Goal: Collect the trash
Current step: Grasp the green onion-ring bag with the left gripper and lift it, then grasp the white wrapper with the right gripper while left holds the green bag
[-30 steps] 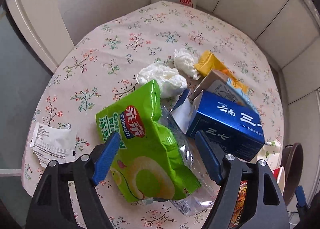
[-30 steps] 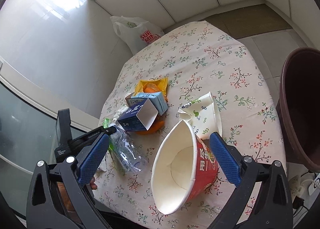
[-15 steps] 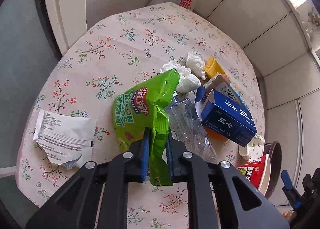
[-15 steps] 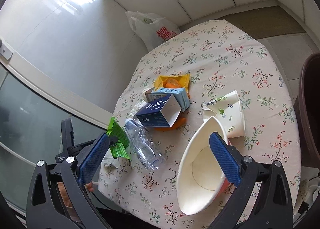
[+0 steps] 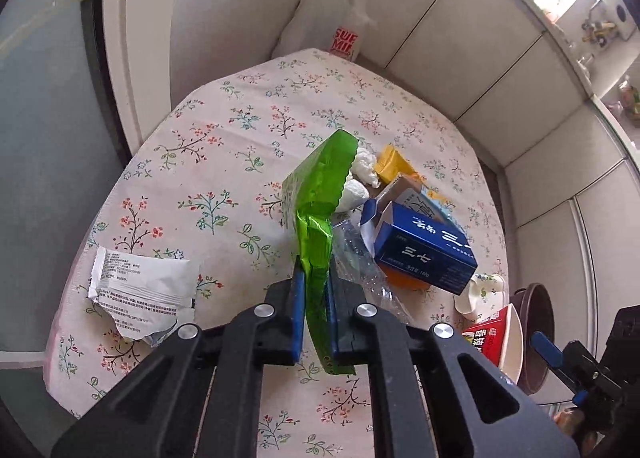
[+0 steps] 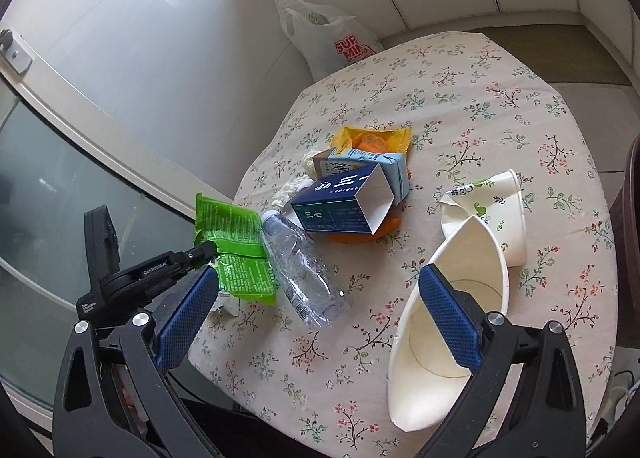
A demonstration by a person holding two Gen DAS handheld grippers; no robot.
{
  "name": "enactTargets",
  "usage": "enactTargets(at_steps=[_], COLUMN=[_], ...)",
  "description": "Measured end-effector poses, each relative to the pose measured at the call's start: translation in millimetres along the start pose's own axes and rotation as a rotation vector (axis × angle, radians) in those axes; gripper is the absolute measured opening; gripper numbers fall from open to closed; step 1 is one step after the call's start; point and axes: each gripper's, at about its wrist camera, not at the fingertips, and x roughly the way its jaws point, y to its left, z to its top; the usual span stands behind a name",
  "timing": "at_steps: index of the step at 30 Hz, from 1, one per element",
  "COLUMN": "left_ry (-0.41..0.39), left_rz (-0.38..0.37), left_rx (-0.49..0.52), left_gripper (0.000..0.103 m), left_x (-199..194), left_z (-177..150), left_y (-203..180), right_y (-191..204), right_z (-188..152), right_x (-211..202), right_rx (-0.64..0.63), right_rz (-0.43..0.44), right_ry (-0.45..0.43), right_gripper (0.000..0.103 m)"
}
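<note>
Two claws we hold: our left gripper (image 5: 314, 294) pinches the green snack wrapper (image 5: 318, 194) lifted above the table (image 5: 200, 162) edge, while our right gripper (image 6: 320, 314) spreads wide beside the squashed noodle cup (image 6: 452, 318).

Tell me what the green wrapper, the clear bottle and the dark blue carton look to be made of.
Green wrapper: thin glossy plastic film, probably foil-lined; it creases sharply, shines, and has a zigzag-cut end. Clear bottle: thin transparent plastic, dented and crumpled, with glints along its ridges. Dark blue carton: printed paperboard, smooth outside, plain white inside its open end, with straight folded edges. Left gripper is clamped on the wrapper.
</note>
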Motion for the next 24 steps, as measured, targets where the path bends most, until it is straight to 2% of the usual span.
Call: enactTargets(at_steps=[5,9,12,14,18,20,24], left_ry=[-0.077,-0.186,-0.281,-0.313,-0.331,-0.307,-0.229], left_rz=[-0.019,-0.022,-0.056,-0.130,-0.338,-0.442,-0.602], left_rx=[0.043,0.102,0.146,0.147,0.138,0.156,0.228], left_gripper=[0.009,0.009,0.009,0.009,0.009,0.009,0.009], left_x=[-17.9,-41.5,-68.8,-88.3,-130.4,-146.8,-164.9], left_z=[1.4,2.2,4.4,7.1,11.0,10.4,2.9], left_y=[-13.5,-28.2,-43.0,-52.0,-76.6,-94.2,-128.9], right_y=[5.0,13.0,23.6,34.5,69.9,89.9,136.9], right_z=[-2.7,-8.3,-18.2,-26.3,-41.8,-44.9,-47.4], right_x=[4.3,12.7,28.5,42.7,79.5,97.4,144.5], right_rx=[-0.021,-0.065,-0.109,-0.155,-0.261,-0.308,-0.386], right_rz=[0.003,-0.001,0.004,0.004,0.013,0.016,0.036], right_ry=[0.017,0.041,0.079,0.111,0.161,0.179,0.232], right_gripper=[0.096,0.096,0.096,0.096,0.096,0.096,0.096])
